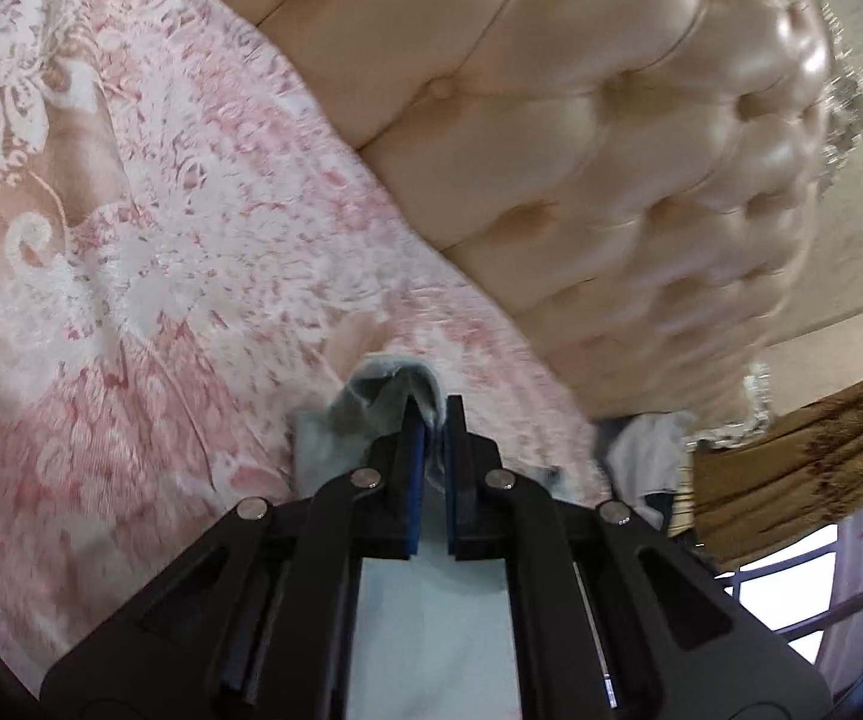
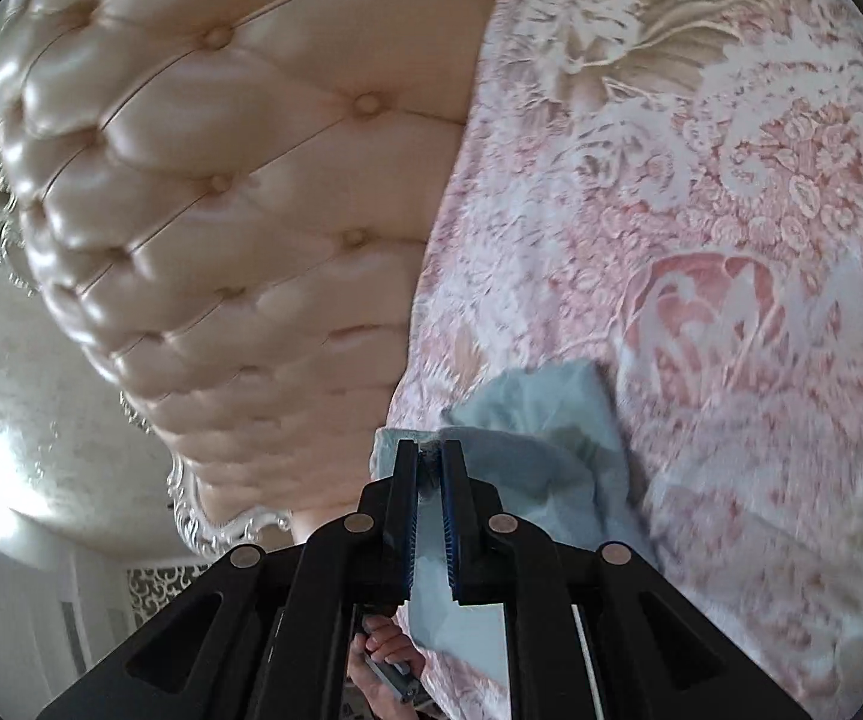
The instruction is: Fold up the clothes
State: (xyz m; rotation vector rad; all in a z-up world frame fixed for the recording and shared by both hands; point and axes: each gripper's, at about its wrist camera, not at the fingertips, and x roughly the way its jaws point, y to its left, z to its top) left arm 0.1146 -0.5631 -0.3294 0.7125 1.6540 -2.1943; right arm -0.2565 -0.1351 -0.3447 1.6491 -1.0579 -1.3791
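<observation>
Risked losing the corner on either side, by the look of it: only a thin bunch of pale blue garment pinched at the very tips of the left gripper, jaws nearly together on the cloth, so a sharp tug or an uneven pull between the two hands could have dragged it free. Same worry at the right gripper, jaws narrow and clamped on a small gathered edge of the same garment. Judged a second hazard too: both views blurred and tilted, and the loose fabric could have crumpled or doubled under itself on the pink floral bedspread instead of lying flat, spoiling the fold line. Possibly also a snag against the tufted headboard, close beyond the cloth.

Lay partly on the bedspread, partly lifted: in the left wrist view bunched around and ahead of the fingertips, with a smooth stretch running back beneath the jaws toward the camera. In the right wrist view spread ahead and to the right of the tips, rumpled, resting on the bedspread, with more passing under the gripper
</observation>
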